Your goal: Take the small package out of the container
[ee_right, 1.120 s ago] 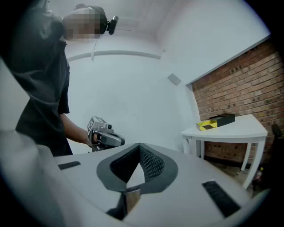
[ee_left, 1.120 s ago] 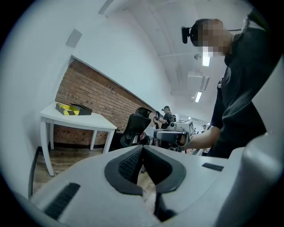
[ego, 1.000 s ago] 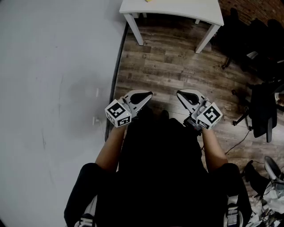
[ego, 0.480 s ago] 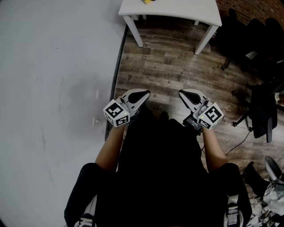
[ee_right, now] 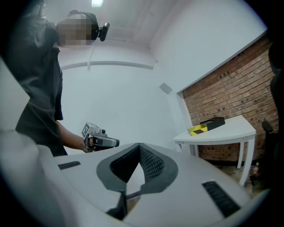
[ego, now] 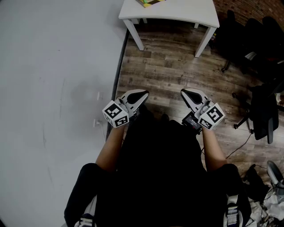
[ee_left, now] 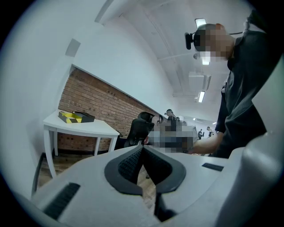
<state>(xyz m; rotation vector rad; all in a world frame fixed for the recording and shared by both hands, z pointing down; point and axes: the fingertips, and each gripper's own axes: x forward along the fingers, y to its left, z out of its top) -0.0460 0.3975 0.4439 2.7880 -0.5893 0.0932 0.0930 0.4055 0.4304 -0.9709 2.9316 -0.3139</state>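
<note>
On the left gripper (ee_left: 142,148) the black ribbed fingers (ee_left: 129,167) are meeting tip to tip, gripping nothing. On the right gripper (ee_right: 139,145) the fingers (ee_right: 151,164) are likewise pressing shut, empty. Both grippers are hovering level just ahead of the person's black shirt (ego: 159,177), pointing over the wood-plank floor (ego: 168,66) toward the white rectangular worktop (ego: 186,11). The yellow-and-black striped box-shaped container (ee_right: 206,125) is sitting at the worktop's end nearest the white wall (ego: 53,88), well apart from both grippers. The small package is not showing; cannot tell whether it is lying inside.
</note>
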